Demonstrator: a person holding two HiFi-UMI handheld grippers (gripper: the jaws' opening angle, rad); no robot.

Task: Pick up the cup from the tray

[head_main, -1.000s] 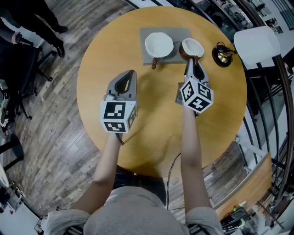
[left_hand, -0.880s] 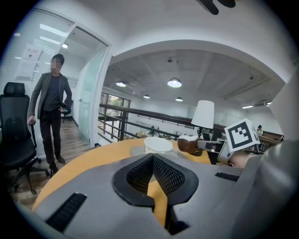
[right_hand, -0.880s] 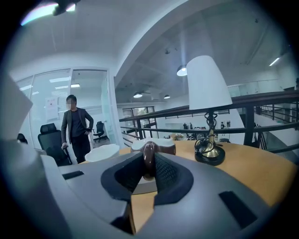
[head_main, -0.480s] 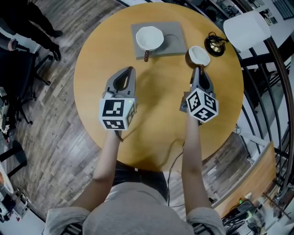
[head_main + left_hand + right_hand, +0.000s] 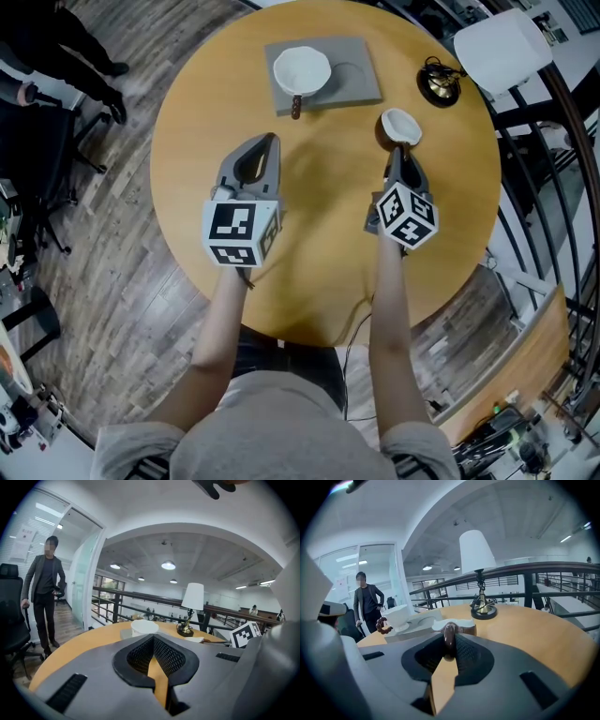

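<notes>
Presently, on the round wooden desk (image 5: 319,234):

- Grey tray (image 5: 361,75), toward the far edge. Its right half is bare.
- Second cup (image 5: 301,68), white with a brown handle, upright on the tray's left half.
- White cup (image 5: 400,125), off the tray, near its right front corner and over the desk. Whether its base touches the wood cannot be told.
- Right hand-held gripper (image 5: 397,155), jaws narrow and pinched on the white cup's brown handle (image 5: 449,637).
- Left hand-held gripper (image 5: 267,141), jaws closed together with nothing between them, over the desk's left middle and well apart from the tray.
- Lamp (image 5: 441,86), white shade, at the desk's far right.
- Person (image 5: 44,588), standing on the floor beyond the desk.
</notes>
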